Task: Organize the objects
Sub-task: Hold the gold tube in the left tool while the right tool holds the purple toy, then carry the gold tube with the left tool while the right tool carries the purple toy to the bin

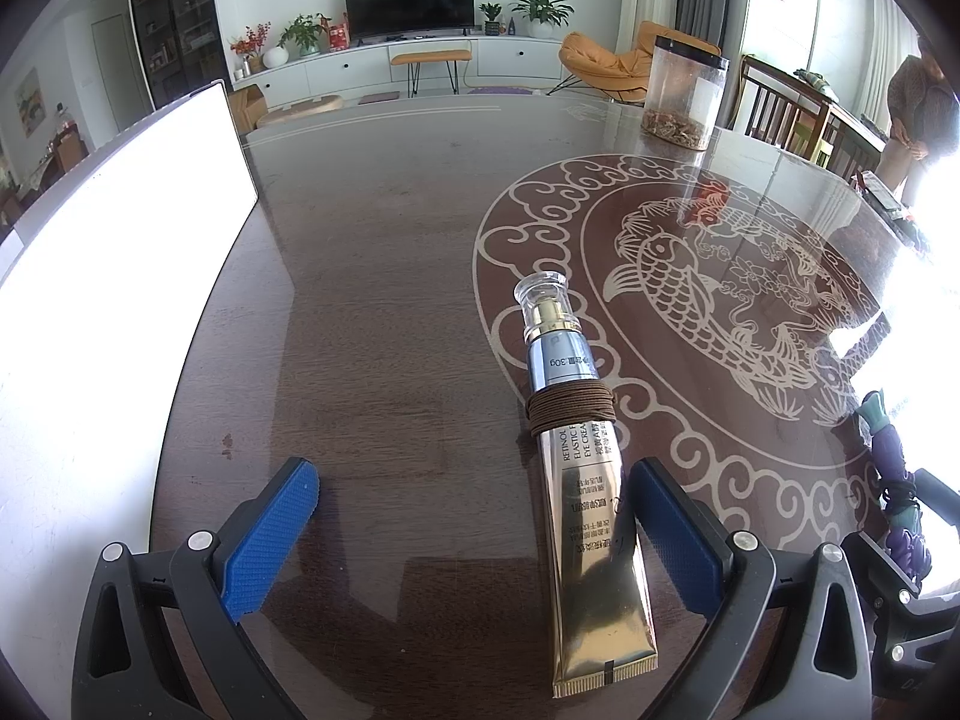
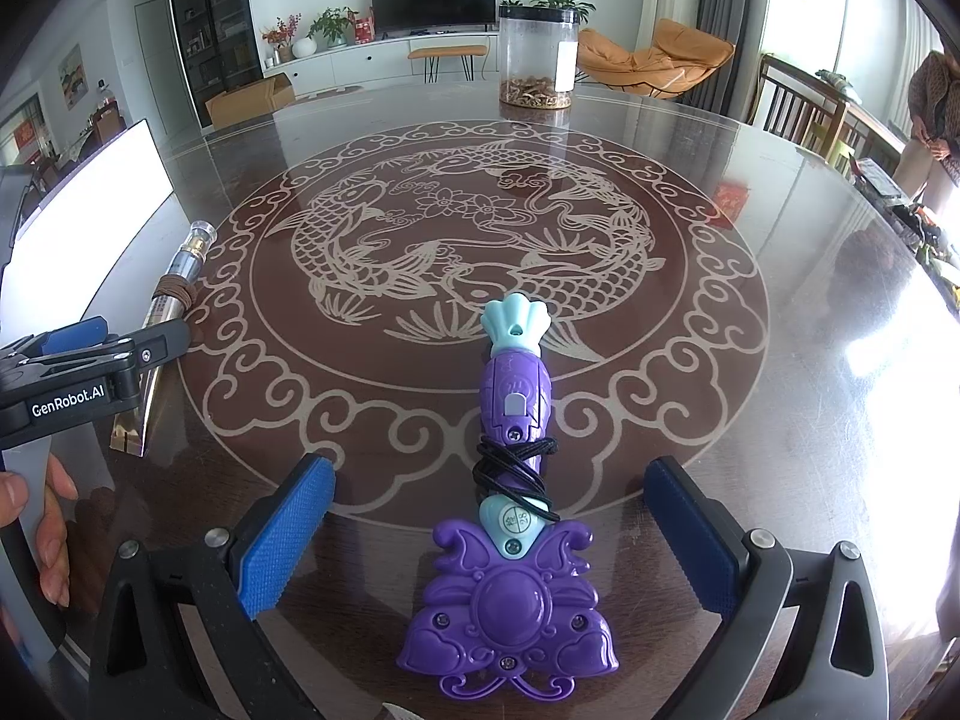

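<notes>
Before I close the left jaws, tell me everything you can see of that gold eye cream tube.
The gold eye cream tube lies flat on the glossy table, crimped end nearest the camera. Its body looks like metallic gold foil printed with "RETINOL ELASTIC EYE CREAM" and Chinese text. Further along come a silver collar marked 30g, a gold ring and a clear cap. A brown cord is wound several times around it. It sits between the open jaws of the left gripper, close to the right-hand blue pad; contact is unclear.

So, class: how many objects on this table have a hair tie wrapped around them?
2. A brown hair tie circles the gold eye cream tube between the left gripper's open jaws; a black one wraps the purple toy between the right's.
</notes>
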Motion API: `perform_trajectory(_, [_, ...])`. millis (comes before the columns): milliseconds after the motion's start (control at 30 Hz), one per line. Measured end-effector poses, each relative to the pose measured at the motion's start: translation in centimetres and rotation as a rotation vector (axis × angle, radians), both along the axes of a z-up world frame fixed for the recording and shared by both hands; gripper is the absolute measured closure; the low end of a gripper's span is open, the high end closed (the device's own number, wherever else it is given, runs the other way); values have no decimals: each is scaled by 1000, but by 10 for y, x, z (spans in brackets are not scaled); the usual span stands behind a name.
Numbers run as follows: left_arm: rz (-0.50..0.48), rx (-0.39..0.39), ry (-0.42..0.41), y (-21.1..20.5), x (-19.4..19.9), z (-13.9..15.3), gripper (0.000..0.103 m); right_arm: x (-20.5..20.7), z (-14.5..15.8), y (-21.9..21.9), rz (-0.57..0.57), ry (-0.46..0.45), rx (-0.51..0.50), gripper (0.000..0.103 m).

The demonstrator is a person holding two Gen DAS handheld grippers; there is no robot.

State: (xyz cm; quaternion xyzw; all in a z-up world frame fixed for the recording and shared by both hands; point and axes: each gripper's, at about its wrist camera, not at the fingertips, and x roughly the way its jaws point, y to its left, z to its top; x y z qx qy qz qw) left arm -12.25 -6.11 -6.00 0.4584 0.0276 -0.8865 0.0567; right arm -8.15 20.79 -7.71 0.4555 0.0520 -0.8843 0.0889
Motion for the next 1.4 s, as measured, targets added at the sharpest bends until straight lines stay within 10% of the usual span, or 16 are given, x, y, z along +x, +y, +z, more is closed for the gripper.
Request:
perform_trajectory(367, [-70,27,-153,-1,-9,4,0,-17,2,-5,48,-129,20,0])
perform_trajectory(433, [-100,5,-109,7,-11,7,21,-27,7,-6,66,-188,29,5])
perform_trajectory(500, [-149,-9,-52,20,-10,13,76,-31,17,-7,82,-180,47,60])
perform_trajectory(533, [-160,-35,-41,26,-9,14,78,-34,19,-5,76,-205,38,81])
perform_trajectory(833, [-218,190,234,14,105,75,78,29,89,8,97,-50,-225,82])
perform_trajectory(1100, [-181,197,461,-57,223,169,78,98,201,-90,395,149,-279,82])
perform_trajectory(1400, [177,30,238,-208,248,152,78,103,199,-282,752,-99,-321,82])
